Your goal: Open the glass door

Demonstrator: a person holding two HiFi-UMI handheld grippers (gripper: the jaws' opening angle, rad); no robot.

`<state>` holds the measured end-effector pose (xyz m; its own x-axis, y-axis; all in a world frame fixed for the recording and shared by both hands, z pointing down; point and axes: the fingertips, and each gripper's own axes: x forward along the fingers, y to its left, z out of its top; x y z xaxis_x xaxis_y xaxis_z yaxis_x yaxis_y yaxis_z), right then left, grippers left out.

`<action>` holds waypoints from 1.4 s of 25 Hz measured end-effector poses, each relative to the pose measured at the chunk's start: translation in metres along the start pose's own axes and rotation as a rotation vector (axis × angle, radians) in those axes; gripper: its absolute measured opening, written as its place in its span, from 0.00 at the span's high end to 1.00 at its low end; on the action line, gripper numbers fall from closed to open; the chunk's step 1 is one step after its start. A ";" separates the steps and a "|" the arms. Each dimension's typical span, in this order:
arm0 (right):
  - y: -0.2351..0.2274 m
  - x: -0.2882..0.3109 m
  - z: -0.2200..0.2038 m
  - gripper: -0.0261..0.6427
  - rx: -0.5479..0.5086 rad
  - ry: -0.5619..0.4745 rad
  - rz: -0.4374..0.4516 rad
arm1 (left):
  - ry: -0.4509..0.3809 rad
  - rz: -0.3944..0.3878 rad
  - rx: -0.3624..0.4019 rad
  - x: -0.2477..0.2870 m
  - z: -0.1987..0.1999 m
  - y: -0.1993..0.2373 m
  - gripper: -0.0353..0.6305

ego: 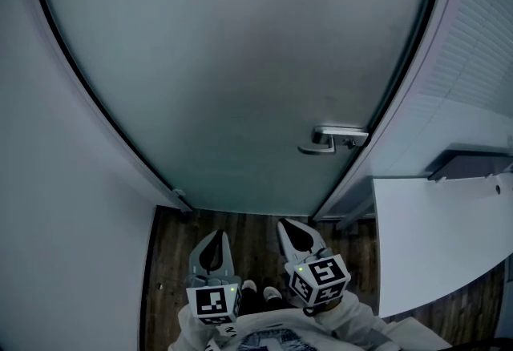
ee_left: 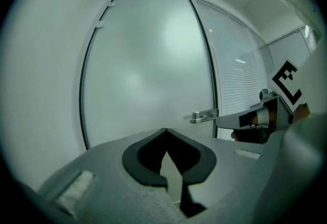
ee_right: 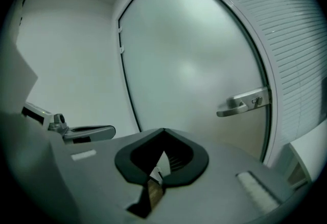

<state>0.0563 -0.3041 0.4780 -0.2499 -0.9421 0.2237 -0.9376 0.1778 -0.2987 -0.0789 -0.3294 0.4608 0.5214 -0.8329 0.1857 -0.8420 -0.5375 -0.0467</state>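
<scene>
A frosted glass door (ego: 240,61) in a dark frame stands shut in front of me. Its silver lever handle (ego: 333,139) sits at the door's right edge. Both grippers hang low, short of the door and touching nothing. My left gripper (ego: 216,235) is shut and empty, well left of and below the handle. My right gripper (ego: 289,223) is also shut and empty, below the handle and slightly left of it. In the left gripper view the jaws (ee_left: 164,129) meet under the glass (ee_left: 148,64), with the handle (ee_left: 204,115) to the right. In the right gripper view the handle (ee_right: 242,104) lies up and to the right of that gripper (ee_right: 163,130).
A white wall (ego: 56,181) runs along the left. A slatted white panel (ego: 481,37) flanks the door on the right, with a white tabletop (ego: 433,237) below it. Dark wooden floor (ego: 248,233) lies under the grippers, and the person's shoes (ego: 260,291) show between them.
</scene>
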 end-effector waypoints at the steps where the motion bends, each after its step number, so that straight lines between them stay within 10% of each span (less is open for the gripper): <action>1: -0.005 0.000 0.001 0.95 0.002 -0.005 -0.021 | 0.001 -0.023 0.001 0.007 0.000 -0.002 0.94; 15: -0.042 -0.017 0.022 0.95 0.027 -0.066 -0.311 | -0.033 -0.328 0.022 0.072 0.019 -0.034 0.94; 31: -0.078 -0.016 0.025 0.95 0.262 -0.203 -0.347 | -0.040 -0.378 0.042 0.077 0.023 -0.040 0.94; 35: -0.091 -0.002 0.018 0.83 0.364 -0.199 -0.319 | -0.041 -0.356 0.059 0.074 0.027 -0.032 0.94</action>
<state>0.1465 -0.3236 0.4884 0.1177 -0.9754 0.1865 -0.8060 -0.2035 -0.5558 -0.0096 -0.3777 0.4498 0.7865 -0.5961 0.1614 -0.5979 -0.8005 -0.0427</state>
